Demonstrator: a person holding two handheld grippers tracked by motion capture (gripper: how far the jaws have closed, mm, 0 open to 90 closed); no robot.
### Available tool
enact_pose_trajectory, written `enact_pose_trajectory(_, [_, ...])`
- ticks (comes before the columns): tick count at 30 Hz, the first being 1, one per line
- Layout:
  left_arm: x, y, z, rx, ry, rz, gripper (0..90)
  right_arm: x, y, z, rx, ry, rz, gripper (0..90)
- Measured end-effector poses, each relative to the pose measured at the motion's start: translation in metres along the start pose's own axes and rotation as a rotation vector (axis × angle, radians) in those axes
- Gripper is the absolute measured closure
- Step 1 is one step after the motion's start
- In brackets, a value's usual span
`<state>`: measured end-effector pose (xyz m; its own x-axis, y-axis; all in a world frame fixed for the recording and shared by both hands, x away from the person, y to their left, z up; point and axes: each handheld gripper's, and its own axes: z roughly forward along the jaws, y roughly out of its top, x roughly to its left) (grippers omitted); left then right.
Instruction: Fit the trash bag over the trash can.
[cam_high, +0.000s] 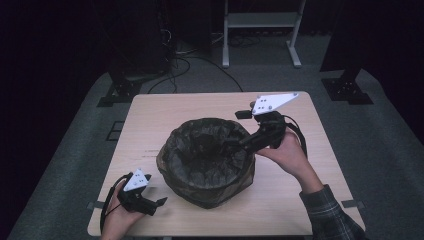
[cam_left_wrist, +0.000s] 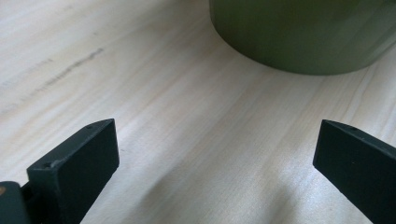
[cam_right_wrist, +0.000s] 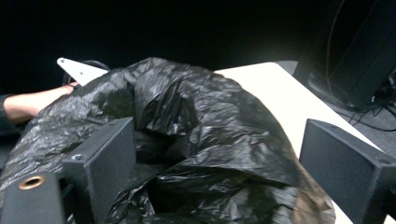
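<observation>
I see my left gripper low at the near-left corner of the pale wooden table, held in the left hand. In the left gripper view its 2 black jaws stand wide apart w/ nothing but bare tabletop between them; the olive-green round bin wall sits just ahead, not touching.

Mid-table stands that round olive-green bin lined w/ a crinkled black plastic bag, bag edge folded out over the rim.

On the right, my right gripper reaches in over the bin's far-right rim, right hand behind it, plaid sleeve near the table edge. In the right gripper view the 2 jaws are apart, w/ the black bag bunched up between and below them; can't tell whether either jaw touches the plastic. Nothing is clamped. The other hand's grey plate shows beyond the bag.
</observation>
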<state>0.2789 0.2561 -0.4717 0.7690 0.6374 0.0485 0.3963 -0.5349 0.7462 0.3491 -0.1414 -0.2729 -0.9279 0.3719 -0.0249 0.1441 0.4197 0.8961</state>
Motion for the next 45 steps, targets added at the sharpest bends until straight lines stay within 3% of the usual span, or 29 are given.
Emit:
enact_pose_trajectory(4, [0.0, -0.005, 0.008, 0.032, -0.002, 0.009, 0.0, 0.002, 0.001, 0.009, 0.034, 0.013, -0.019, 9.4])
enact_pose_trajectory(12, [0.0, -0.005, 0.012, 0.043, -0.024, -0.002, 0.0, 0.005, -0.001, 0.031, 0.13, 0.061, -0.058, 9.4])
enact_pose_trajectory(13, [0.001, -0.005, 0.012, 0.047, -0.035, -0.009, 0.0, 0.006, -0.002, 0.038, 0.17, 0.076, -0.066, 9.4])
enact_pose_trajectory(14, [0.001, -0.005, 0.012, 0.049, -0.038, -0.013, 0.0, 0.006, -0.002, 0.038, 0.17, 0.076, -0.066, 9.4])
enact_pose_trajectory(19, [0.001, -0.005, 0.012, 0.049, -0.039, -0.013, 0.0, 0.009, -0.006, 0.056, 0.284, 0.101, -0.085, 9.4])
enact_pose_trajectory(24, [0.001, -0.005, 0.012, 0.049, -0.039, -0.013, 0.0, 0.015, -0.006, 0.072, 0.386, 0.099, -0.128, 9.5])
enact_pose_trajectory(33, [0.001, -0.005, 0.012, 0.049, -0.039, -0.013, 0.0, 0.024, -0.01, 0.087, 0.521, 0.109, -0.198, 9.6])
enact_pose_trajectory(38, [0.001, -0.005, 0.012, 0.049, -0.039, -0.013, 0.0, 0.025, -0.009, 0.09, 0.574, 0.122, -0.183, 9.5])
enact_pose_trajectory(45, [0.001, -0.005, 0.012, 0.049, -0.039, -0.013, 0.0, 0.022, -0.002, 0.083, 0.523, 0.126, -0.153, 9.4])
